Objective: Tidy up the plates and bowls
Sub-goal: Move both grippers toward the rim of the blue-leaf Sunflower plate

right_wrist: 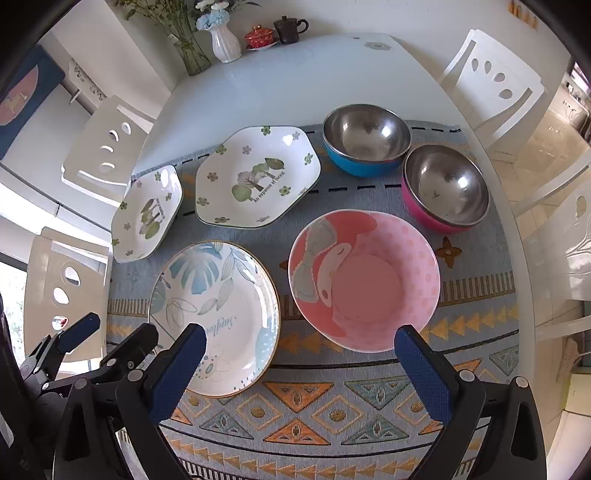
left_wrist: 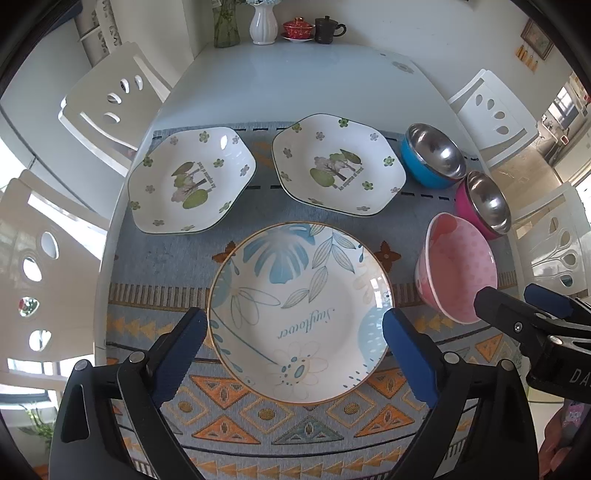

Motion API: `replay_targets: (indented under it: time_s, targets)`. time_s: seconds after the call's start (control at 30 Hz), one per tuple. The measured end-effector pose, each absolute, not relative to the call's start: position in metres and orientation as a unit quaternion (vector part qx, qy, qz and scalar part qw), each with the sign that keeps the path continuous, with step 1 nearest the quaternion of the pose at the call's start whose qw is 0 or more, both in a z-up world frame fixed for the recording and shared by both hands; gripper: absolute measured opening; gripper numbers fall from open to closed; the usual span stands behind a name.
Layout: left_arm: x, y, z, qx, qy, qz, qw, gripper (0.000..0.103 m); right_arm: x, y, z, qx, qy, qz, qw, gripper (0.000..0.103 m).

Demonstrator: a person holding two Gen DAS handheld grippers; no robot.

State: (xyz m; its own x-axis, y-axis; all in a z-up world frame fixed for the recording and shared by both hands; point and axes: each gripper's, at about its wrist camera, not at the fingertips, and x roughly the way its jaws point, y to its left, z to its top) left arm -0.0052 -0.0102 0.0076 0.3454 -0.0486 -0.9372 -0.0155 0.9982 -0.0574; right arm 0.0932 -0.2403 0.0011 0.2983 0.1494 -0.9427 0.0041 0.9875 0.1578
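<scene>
Looking straight down at the table [left_wrist: 295, 81] w/ both grippers hanging above the patterned runner [right_wrist: 332, 406], nothing picked up so far. Left gripper [left_wrist: 295, 347] has its jaws spread wide, hovering over the round leaf-print plate [left_wrist: 299, 314], and the pads aren't touching it, so it's released and empty. Right gripper [right_wrist: 301, 369] is the same deal: jaws fully apart over the near edge of the pink bowl [right_wrist: 364, 280], no contact, nothing between them.

Where the stuff is, all on the runner:
- round leaf-print plate sits front and center-left, just beside the pink bowl, small gap btwn them
- two hexagonal plates w/ tree pics are in the row behind: left hex plate [left_wrist: 192, 181] and right hex plate [left_wrist: 338, 164], side by side, apart from each other
- blue steel bowl [right_wrist: 365, 140] is at the far right of that back row, next to the right hex plate
- magenta steel bowl [right_wrist: 445, 188] is right beside the blue one, looks touching or nearly, and sits just behind the pink bowl

All bowls are upright and empty, and no dishes are stacked.

Far end of the table has a white vase [left_wrist: 263, 22], a glass vase w/ stems [left_wrist: 226, 26], a red lidded cup [left_wrist: 297, 28] and a dark mug [left_wrist: 328, 29]. White chairs [left_wrist: 107, 107] around.
</scene>
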Motion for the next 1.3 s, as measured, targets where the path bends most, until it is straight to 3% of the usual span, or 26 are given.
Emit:
replay_targets:
  time_s: [1.3]
  targets:
    - [-0.006, 0.001, -0.001, -0.04, 0.587, 0.01, 0.809, 0.095, 0.098, -0.237, -0.011, 0.052, 0.612, 0.052, 0.787, 0.102]
